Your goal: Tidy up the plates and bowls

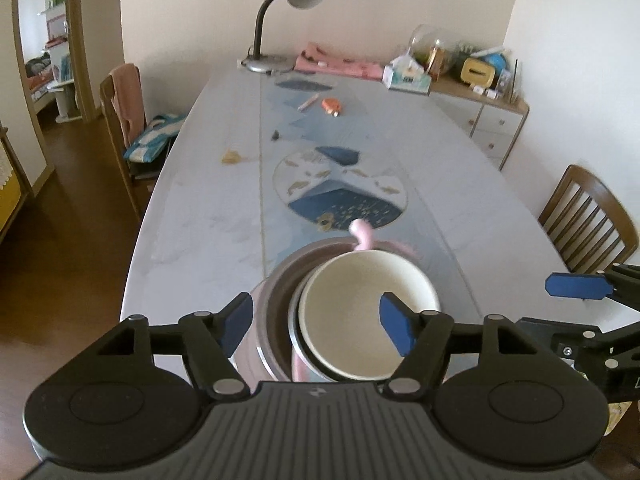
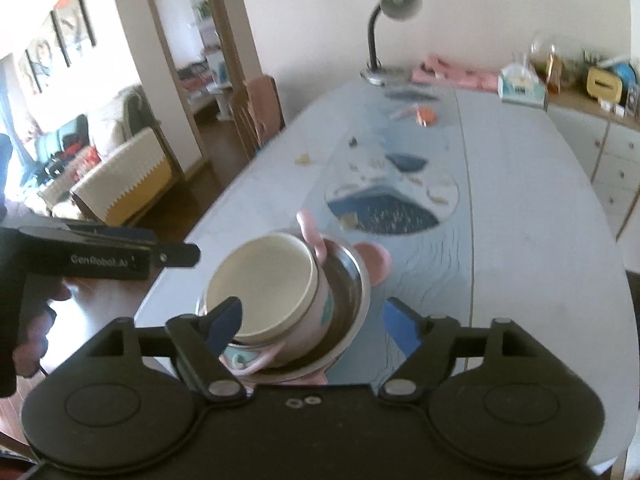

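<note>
A white-lined pink bowl (image 1: pixel 366 316) sits tilted inside a larger pink bowl with a dark metal lining (image 1: pixel 276 316), stacked at the near end of the table. My left gripper (image 1: pixel 318 320) is open above the stack, its fingers either side of the inner bowl without touching. In the right wrist view the inner bowl (image 2: pixel 260 284) leans left inside the metal-lined bowl (image 2: pixel 348 284). My right gripper (image 2: pixel 316 320) is open around the stack. Its blue fingertip (image 1: pixel 576 286) shows at the right of the left wrist view.
The long table (image 1: pixel 440 160) has a blue runner with a round pattern. A desk lamp (image 1: pixel 280 20), pink cloth, tissue box and small orange item sit at the far end. Wooden chairs (image 1: pixel 588 220) stand on both sides. A sideboard (image 1: pixel 488 116) is at the back right.
</note>
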